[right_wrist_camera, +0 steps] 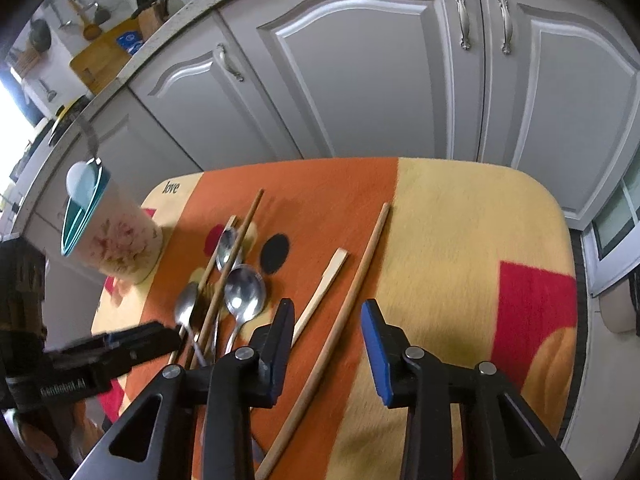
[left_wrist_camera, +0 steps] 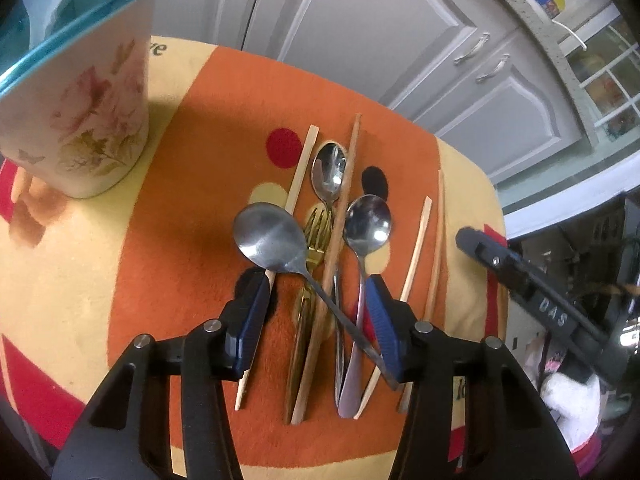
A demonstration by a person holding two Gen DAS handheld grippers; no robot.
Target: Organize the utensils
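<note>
Utensils lie in a loose row on an orange and yellow mat (left_wrist_camera: 180,160): two shiny spoons (left_wrist_camera: 330,172) (left_wrist_camera: 368,220), a gold fork (left_wrist_camera: 316,232), brown chopsticks (left_wrist_camera: 344,200) and pale flat sticks (left_wrist_camera: 300,176). A dull grey spoon (left_wrist_camera: 268,236) lies slantwise across them, its handle end against one blue pad of my left gripper (left_wrist_camera: 316,280). That gripper stands open astride the pile. My right gripper (right_wrist_camera: 327,312) hangs open over a long brown chopstick (right_wrist_camera: 348,300), which runs between its fingers untouched. A pale stick (right_wrist_camera: 324,292) passes behind one finger (right_wrist_camera: 280,340).
A tall floral cup with a teal rim (left_wrist_camera: 92,120) (right_wrist_camera: 120,244) stands at the mat's far left. Grey cabinet doors (right_wrist_camera: 360,80) rise just beyond the table's far edge. The yellow right side of the mat (right_wrist_camera: 460,260) is bare. The left gripper (right_wrist_camera: 132,340) shows in the right wrist view.
</note>
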